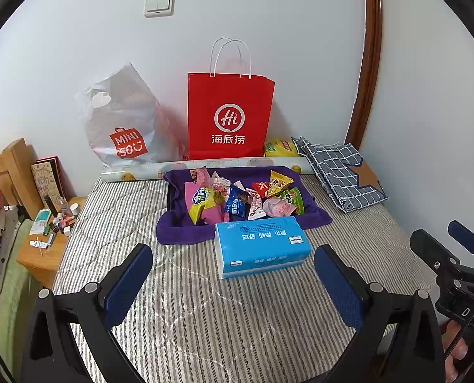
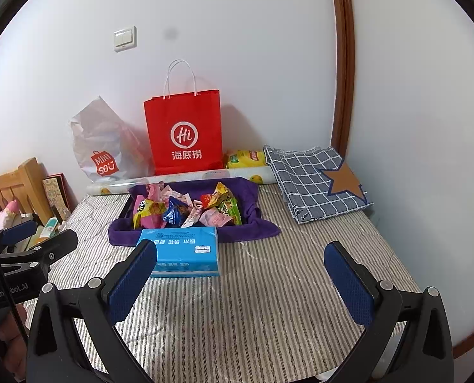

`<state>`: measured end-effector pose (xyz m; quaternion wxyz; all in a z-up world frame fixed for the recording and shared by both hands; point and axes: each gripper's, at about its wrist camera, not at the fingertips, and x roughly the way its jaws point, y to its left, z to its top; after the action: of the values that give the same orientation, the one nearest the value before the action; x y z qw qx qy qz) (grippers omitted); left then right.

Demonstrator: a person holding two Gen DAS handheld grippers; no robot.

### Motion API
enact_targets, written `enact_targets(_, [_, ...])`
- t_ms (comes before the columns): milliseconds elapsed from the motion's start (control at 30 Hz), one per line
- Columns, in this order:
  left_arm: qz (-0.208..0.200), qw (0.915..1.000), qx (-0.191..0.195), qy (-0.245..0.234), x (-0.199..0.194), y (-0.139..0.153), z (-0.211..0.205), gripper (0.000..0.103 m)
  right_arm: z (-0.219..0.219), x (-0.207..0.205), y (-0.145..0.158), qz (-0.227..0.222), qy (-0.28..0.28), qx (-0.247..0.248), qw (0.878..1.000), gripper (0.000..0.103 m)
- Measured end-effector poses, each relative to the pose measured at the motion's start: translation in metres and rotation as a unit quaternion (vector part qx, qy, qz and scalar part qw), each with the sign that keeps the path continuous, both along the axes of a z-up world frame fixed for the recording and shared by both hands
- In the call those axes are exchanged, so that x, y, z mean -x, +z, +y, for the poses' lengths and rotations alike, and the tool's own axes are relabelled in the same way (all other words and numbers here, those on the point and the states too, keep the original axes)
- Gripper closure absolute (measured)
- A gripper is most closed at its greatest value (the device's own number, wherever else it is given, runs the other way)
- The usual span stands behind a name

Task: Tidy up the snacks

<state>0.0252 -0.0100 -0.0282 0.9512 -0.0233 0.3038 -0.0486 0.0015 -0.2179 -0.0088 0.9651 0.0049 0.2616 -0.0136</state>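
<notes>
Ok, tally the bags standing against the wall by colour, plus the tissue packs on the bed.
Red paper bag: 1
Grey Miniso plastic bag: 1
Blue tissue pack: 1
Total: 3

Glossy crinkled snack packets (image 1: pixel 237 199) on purple plush cloth (image 1: pixel 179 231). In front of the cloth: smooth blue plastic-wrapped tissue pack (image 1: pixel 262 245). Behind it: matt red paper bag (image 1: pixel 230 118).
</notes>
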Motion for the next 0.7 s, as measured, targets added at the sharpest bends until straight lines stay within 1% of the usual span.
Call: enact_targets(700, [-0.001,1.0,-0.002,0.0,0.0001,0.0028,-0.0002,0.001,0.0033,0.0058,0.004,-0.009,0.006,-0.001,1.0,0.0])
